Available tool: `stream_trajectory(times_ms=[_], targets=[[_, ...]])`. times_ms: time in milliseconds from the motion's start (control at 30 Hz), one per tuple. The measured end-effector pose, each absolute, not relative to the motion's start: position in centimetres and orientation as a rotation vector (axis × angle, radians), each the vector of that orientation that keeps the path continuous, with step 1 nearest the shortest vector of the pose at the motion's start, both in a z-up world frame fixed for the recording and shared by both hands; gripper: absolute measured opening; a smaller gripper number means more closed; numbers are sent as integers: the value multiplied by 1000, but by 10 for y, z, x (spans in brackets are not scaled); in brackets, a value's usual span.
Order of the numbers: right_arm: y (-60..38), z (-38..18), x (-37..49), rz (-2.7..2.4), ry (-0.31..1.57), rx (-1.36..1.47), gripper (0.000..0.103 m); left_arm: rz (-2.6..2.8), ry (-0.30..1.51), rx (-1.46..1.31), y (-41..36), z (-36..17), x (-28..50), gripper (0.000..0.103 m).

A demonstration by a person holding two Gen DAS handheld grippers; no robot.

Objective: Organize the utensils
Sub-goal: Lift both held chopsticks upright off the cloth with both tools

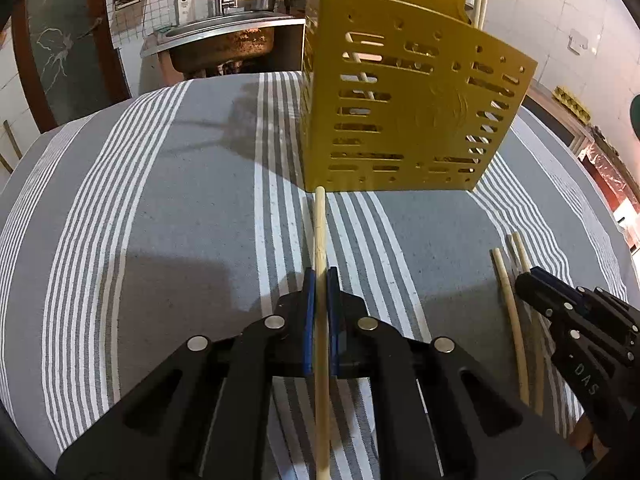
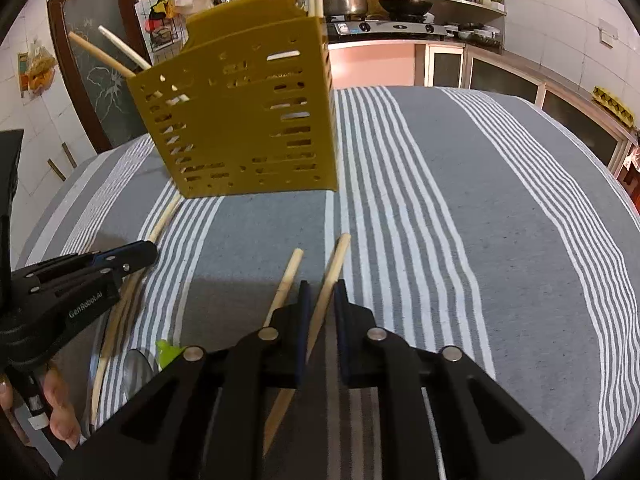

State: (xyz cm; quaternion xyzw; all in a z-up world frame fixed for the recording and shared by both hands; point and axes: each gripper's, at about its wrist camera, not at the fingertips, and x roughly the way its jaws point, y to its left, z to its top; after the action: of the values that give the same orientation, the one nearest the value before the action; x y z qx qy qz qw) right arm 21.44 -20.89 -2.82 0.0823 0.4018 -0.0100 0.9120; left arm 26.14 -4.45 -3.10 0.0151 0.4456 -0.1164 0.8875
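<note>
1. The left hand-held gripper (image 1: 320, 280) is clenched on 1 wooden chopstick (image 1: 320, 232) whose far tip touches the yellow perforated holder (image 1: 404, 104).
2. The right hand-held gripper (image 2: 320, 292) is closed around another chopstick (image 2: 334, 268); a third chopstick (image 2: 289, 276) lies just beside it.
3. The holder stands on the striped cloth (image 2: 440, 200) covering the desk (more chopsticks already inside).

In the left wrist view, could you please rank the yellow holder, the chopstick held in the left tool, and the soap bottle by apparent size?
1. Yellow holder: largest.
2. Chopstick in the left tool: longest, but thin, and near the camera.
3. Soap bottle: smallest, though far away.
</note>
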Motion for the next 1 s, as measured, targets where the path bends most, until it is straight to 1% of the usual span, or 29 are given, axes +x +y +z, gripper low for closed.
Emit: stream_trajectory(times_ms=[167,200,233,267,467,900,1000], targets=[[-214,-23,210,-18,800,181,11,-240,911,16,-41,-26,260,5],[-215,-22,210,-15,794,184,10,-241,903,12,-40,-24,259,5],[-216,-20,209,-15,788,187,6,-242,894,8,-39,-22,258,5],[-216,-21,207,-14,783,189,6,-243,887,5,-39,-21,257,5],[-219,-17,205,-20,760,199,6,-246,859,-21,-37,-14,251,5],[-225,-26,208,7,783,223,6,-243,918,-43,-29,-28,265,5],[-229,-26,209,10,780,232,8,-240,936,-49,-27,-32,268,5]])
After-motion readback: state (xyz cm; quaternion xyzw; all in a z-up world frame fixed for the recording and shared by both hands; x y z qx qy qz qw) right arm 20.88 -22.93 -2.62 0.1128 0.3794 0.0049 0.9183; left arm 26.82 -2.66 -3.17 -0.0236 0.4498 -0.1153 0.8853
